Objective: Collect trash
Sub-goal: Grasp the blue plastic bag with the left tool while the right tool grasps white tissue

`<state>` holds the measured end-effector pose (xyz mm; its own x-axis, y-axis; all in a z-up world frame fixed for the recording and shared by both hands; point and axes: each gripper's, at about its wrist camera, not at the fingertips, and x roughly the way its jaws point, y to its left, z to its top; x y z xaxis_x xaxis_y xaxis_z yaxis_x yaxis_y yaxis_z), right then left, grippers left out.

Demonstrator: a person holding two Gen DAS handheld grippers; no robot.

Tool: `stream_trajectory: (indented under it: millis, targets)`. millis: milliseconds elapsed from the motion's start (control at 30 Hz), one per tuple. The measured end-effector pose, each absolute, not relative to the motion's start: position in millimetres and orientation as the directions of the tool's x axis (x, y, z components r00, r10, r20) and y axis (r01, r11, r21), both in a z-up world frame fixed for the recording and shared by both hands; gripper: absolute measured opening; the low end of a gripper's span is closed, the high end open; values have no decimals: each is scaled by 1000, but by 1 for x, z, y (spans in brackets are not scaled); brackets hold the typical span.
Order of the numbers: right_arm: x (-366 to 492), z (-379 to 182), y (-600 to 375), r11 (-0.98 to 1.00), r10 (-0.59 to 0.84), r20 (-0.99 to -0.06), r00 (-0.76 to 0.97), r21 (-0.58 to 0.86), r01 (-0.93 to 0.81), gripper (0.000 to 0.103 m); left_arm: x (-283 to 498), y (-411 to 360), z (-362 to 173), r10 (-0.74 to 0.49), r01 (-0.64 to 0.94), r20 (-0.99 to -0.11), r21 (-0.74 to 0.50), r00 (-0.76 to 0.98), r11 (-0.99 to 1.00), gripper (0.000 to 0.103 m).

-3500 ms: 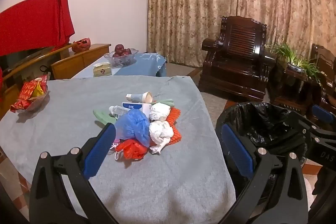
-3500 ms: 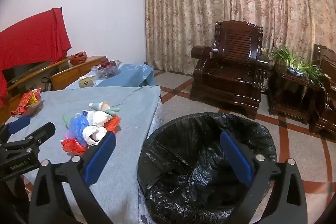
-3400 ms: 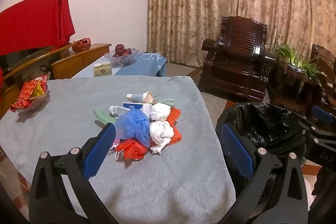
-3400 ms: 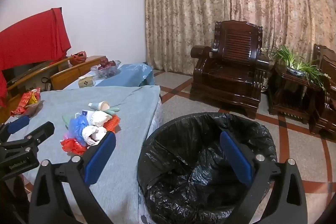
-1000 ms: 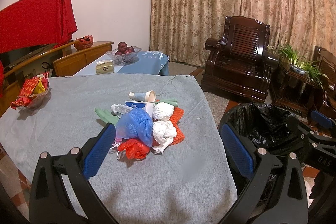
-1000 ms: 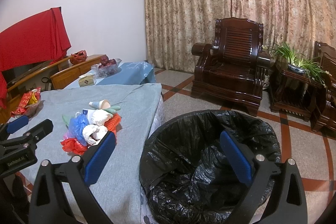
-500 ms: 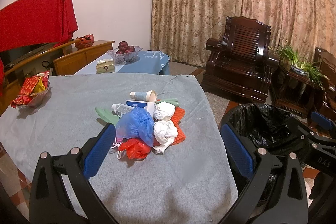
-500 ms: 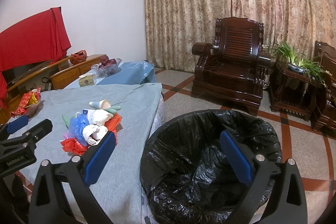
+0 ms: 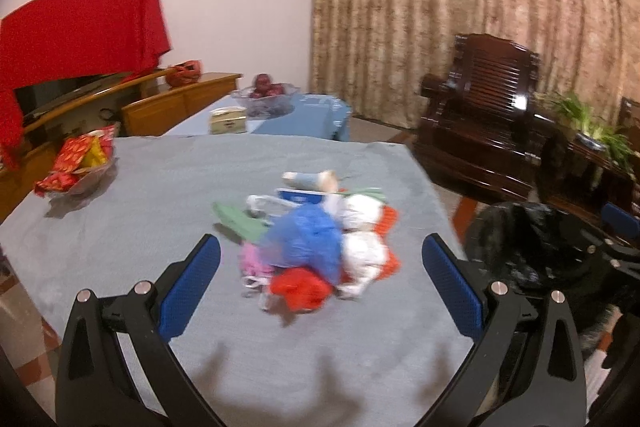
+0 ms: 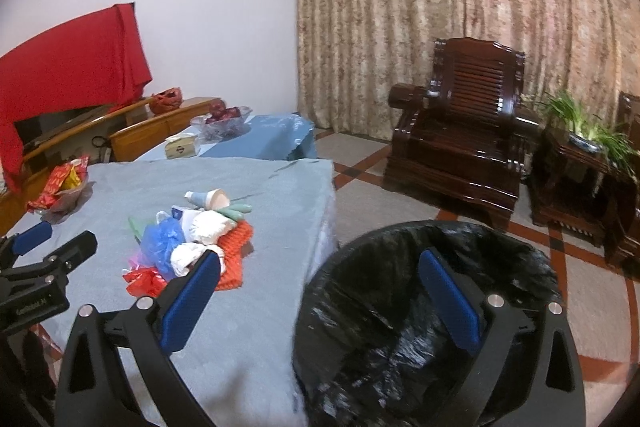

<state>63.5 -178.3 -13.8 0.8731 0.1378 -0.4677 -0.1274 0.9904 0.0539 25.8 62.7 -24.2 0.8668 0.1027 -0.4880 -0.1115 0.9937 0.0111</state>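
Note:
A heap of trash lies on the grey table cloth: a blue plastic bag, red plastic, white crumpled paper, orange netting, a paper cup and a green strip. My left gripper is open just short of the heap, its blue pads either side. The same heap shows in the right wrist view. My right gripper is open over the rim of the black-lined bin, holding nothing.
A bowl of red snack packets sits at the table's left edge. Beyond are a blue-covered low table with a fruit bowl and tissue box, a wooden cabinet, a dark armchair and a potted plant.
My left gripper has moved forward toward the trash heap, which looks larger and blurred. The right gripper has barely shifted over the bin. Both stay open.

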Motion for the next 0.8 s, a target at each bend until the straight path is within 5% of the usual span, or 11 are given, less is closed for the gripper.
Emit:
stream_trajectory:
  millis: [467,800]
  targets:
    - [128,-62,-95,961,252,-560,789,52,-270,96,54,140,-64,239,-253,-512,44,825,967,98]
    - [161,-103,-48,939,293,-641,709,51,-341,74,72,158,-88,226,-243,-541,40,810,969,98]
